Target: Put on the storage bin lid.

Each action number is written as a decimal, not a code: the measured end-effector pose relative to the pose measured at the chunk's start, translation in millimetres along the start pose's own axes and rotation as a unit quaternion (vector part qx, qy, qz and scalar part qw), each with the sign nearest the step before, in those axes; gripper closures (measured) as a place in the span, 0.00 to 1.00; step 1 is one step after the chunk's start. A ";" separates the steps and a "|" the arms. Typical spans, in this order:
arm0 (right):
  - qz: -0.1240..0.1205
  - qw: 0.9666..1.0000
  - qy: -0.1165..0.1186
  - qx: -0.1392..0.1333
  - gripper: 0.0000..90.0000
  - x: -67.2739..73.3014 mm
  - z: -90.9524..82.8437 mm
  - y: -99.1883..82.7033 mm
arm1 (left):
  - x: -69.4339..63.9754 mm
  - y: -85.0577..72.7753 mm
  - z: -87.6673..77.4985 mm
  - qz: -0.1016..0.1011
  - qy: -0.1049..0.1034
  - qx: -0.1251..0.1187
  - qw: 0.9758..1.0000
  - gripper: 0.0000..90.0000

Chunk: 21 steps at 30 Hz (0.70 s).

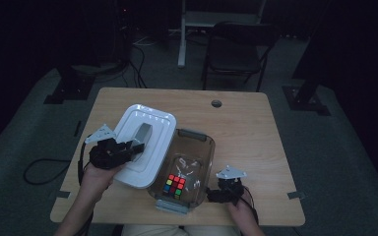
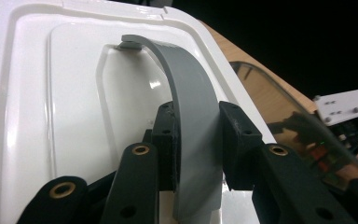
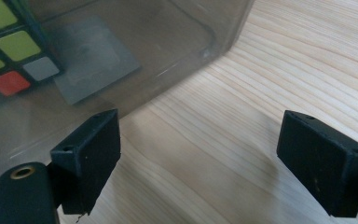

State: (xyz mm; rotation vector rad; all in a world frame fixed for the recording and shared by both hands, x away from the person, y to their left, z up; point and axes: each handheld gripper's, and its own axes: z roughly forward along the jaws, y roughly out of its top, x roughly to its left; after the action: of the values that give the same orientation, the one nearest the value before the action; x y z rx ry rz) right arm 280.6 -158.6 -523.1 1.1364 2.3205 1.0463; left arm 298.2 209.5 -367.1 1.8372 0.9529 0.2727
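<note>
The grey handle [image 2: 193, 116] of the white lid [image 2: 51, 121] is clamped between the pads [image 2: 165, 140] of the left gripper [image 1: 128, 147]. The handle arches away from the pads to its hinge at the lid's middle, and the lid spreads out beneath and to both sides of them. In the high view the lid is seen tilted, its near edge by the left hand [image 1: 96, 179] and its right edge touching or overlapping the rim of the clear box [image 1: 197, 142]; which of the two cannot be told.

The jaws of the right gripper [image 3: 200, 154] stand wide apart with nothing but bare table [image 3: 270, 70] between them. The clear box's wall is just beside its left pad [image 3: 91, 149], apart from it.

The step in hand is judged to be the carrying of the lid by its handle, either onto the box or off it. Next, the lid would have to be kept level and squared to the rim, and the box steadied from the right.

Inside the box a colour cube [image 1: 174, 186] lies at the near end; the remainder looks empty apart from glints.
</note>
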 end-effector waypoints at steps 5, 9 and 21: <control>-0.011 1.000 0.008 -0.002 0.15 15.1 9.8 12.6 | -4.5 4.1 0.0 0.009 -0.007 0.005 1.000 0.79; -0.008 1.000 0.020 0.001 0.15 27.2 24.1 27.3 | -5.2 4.3 1.6 0.014 -0.004 0.010 1.000 0.79; -0.005 1.000 0.002 -0.009 0.14 21.6 29.5 33.9 | -9.3 0.8 8.4 0.007 -0.007 0.028 1.000 0.79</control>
State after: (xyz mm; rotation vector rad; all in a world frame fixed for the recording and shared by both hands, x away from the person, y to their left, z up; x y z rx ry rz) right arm 302.5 -114.2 -517.3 1.1157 2.3129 1.0660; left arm 297.2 197.0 -368.3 1.8956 0.9461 0.2428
